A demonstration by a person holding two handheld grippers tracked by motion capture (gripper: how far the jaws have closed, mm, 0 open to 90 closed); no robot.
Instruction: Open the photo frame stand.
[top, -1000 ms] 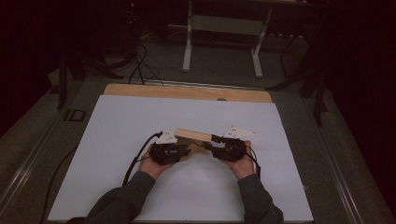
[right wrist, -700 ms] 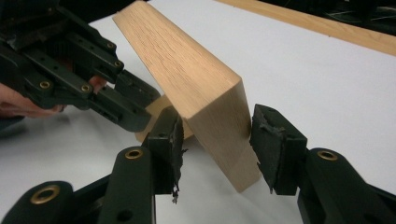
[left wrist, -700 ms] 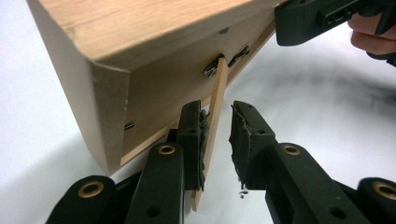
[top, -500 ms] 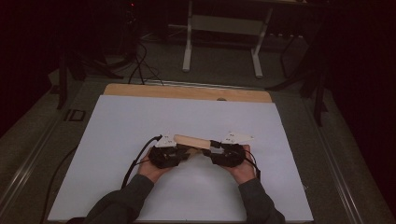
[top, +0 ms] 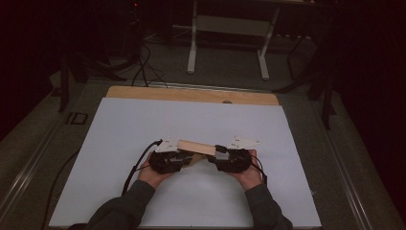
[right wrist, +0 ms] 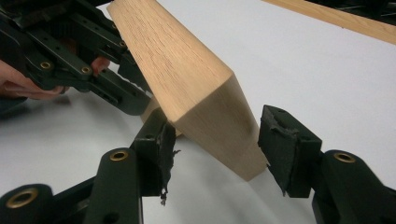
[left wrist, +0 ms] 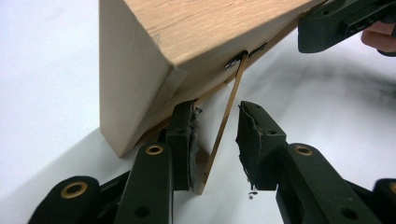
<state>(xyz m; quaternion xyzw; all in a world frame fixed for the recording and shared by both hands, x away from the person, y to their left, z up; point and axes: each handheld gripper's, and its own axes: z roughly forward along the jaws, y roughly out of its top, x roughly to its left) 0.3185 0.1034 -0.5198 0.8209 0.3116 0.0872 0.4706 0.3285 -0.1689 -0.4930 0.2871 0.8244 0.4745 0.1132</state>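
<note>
- A wooden block [top: 197, 146] sits near the front middle of the white worktop [top: 119, 129], tilted, with one lower edge on the surface, between the two grippers.
- The left gripper [left wrist: 215, 140] has its fingers [left wrist: 181, 140] spread apart around a thin wooden strip [left wrist: 226, 116] that hangs from the block's underside; one pad lies close to the strip, the other stands clear.
- The right gripper [right wrist: 212, 140] has its fingers [right wrist: 285, 149] released, straddling the block's end face; whether the pads touch the wood is unclear.
- In the high view, each hand [top: 153, 175] holds its gripper at one end of the block.
</note>
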